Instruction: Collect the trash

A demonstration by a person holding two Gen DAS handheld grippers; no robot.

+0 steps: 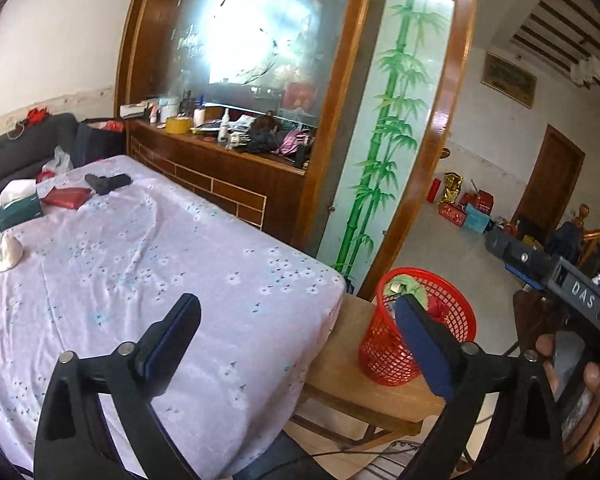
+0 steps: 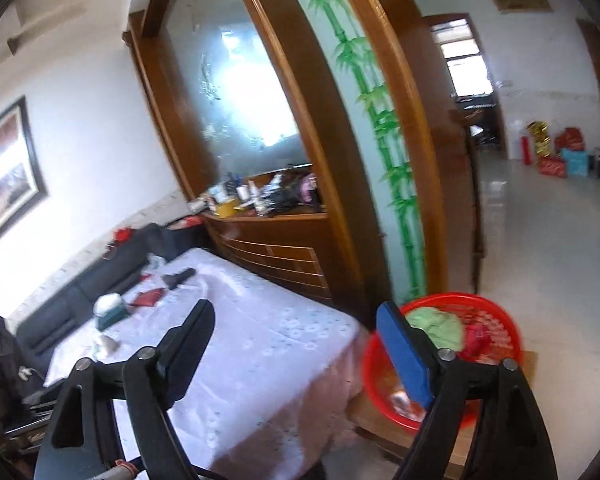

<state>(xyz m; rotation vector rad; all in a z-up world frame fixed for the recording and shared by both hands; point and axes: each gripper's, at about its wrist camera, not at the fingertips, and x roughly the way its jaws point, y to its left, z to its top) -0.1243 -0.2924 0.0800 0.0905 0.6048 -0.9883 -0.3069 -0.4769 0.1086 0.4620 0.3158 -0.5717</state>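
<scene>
A red mesh trash basket [image 1: 444,320] stands on a low wooden bench [image 1: 340,364] beside the table; it holds green and red scraps. It also shows in the right wrist view [image 2: 496,320]. My left gripper [image 1: 296,312] is open and empty, over the table's near right corner. My right gripper [image 2: 296,316] is open and empty, just left of the basket. A crumpled white tissue [image 1: 6,254] lies at the table's left, small and blurred in the right wrist view [image 2: 108,345]. The right gripper's body [image 1: 556,276] shows at the left view's right edge.
The table wears a lilac flowered cloth [image 1: 160,272]. On its far end lie a green tissue box [image 1: 18,204], a red pouch [image 1: 66,197] and a black gun-shaped object [image 1: 106,182]. A cluttered wooden cabinet [image 1: 236,148] stands behind, a dark sofa [image 1: 24,148] at left.
</scene>
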